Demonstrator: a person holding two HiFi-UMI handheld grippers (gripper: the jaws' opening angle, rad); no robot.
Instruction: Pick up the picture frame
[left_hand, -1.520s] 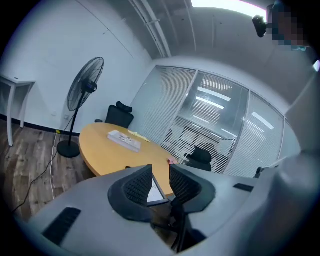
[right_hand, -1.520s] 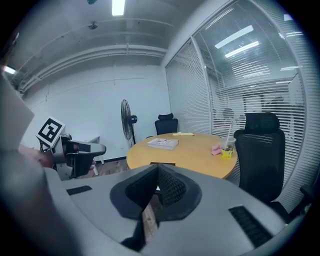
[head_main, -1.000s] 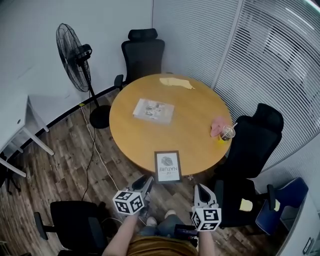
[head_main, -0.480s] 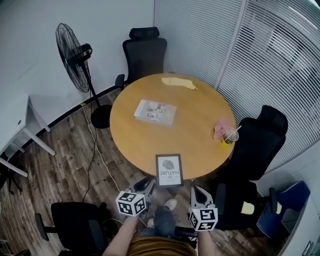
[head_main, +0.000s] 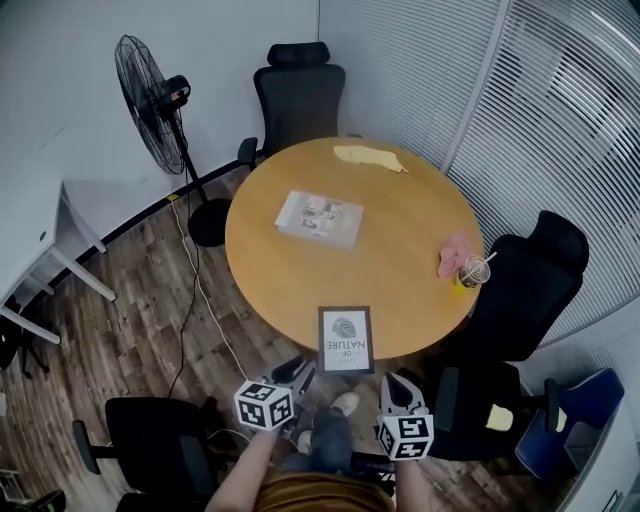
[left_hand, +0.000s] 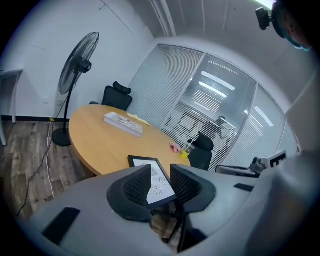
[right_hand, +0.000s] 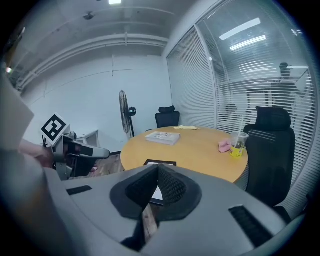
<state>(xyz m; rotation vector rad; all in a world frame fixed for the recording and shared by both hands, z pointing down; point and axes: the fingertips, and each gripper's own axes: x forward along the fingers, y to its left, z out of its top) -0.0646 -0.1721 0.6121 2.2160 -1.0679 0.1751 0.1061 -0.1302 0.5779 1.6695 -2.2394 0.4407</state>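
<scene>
The black picture frame with a white print lies flat at the near edge of the round wooden table. My left gripper hovers just short of the frame's near left corner. Its jaws are apart and opening, with nothing between them. In the left gripper view the frame shows beyond the left gripper. My right gripper hangs off the table's edge, near the frame's right corner. In the right gripper view the right gripper has its tips together and the frame lies ahead.
A book, a yellow cloth, a pink cloth and a plastic cup lie on the table. Black office chairs ring it. A standing fan with its cable is at left.
Both grippers have sunk a little and drawn nearer the table's near edge. The frame has not moved on the table.
</scene>
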